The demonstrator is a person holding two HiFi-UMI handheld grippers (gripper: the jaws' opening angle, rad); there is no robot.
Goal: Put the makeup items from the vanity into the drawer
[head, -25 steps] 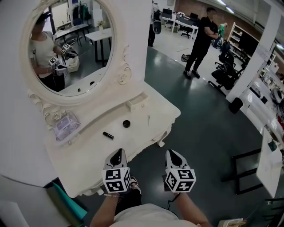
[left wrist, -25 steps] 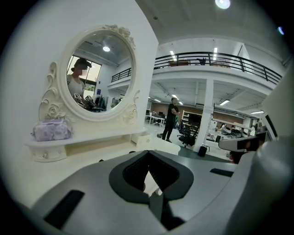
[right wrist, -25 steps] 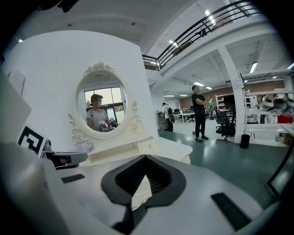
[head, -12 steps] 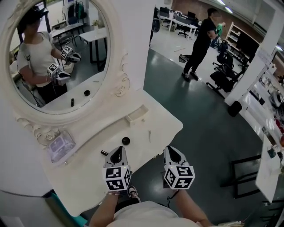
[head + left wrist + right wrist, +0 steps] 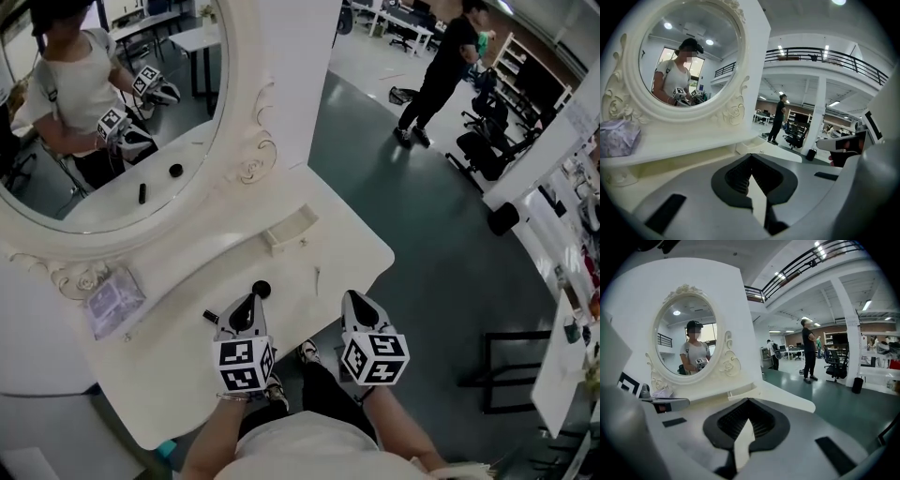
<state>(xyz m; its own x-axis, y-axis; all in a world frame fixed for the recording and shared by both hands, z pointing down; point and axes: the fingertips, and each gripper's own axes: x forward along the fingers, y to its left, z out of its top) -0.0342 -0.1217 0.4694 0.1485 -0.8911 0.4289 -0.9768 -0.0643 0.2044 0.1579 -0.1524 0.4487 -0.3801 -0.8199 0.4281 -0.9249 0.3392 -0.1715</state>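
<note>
Both jaws closed, nothing in them. Left gripper (image 5: 247, 309) tip just beside small black round pot (image 5: 262, 289) on worktop (image 5: 169, 375); right gripper (image 5: 360, 309) alongside.

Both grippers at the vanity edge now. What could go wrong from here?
1. Left gripper is shut, tip right beside the round black item and black tube; pushing on may knock either, and the tube could roll off the vanity.
2. Right gripper is shut too; neither can grasp until opened.
</note>
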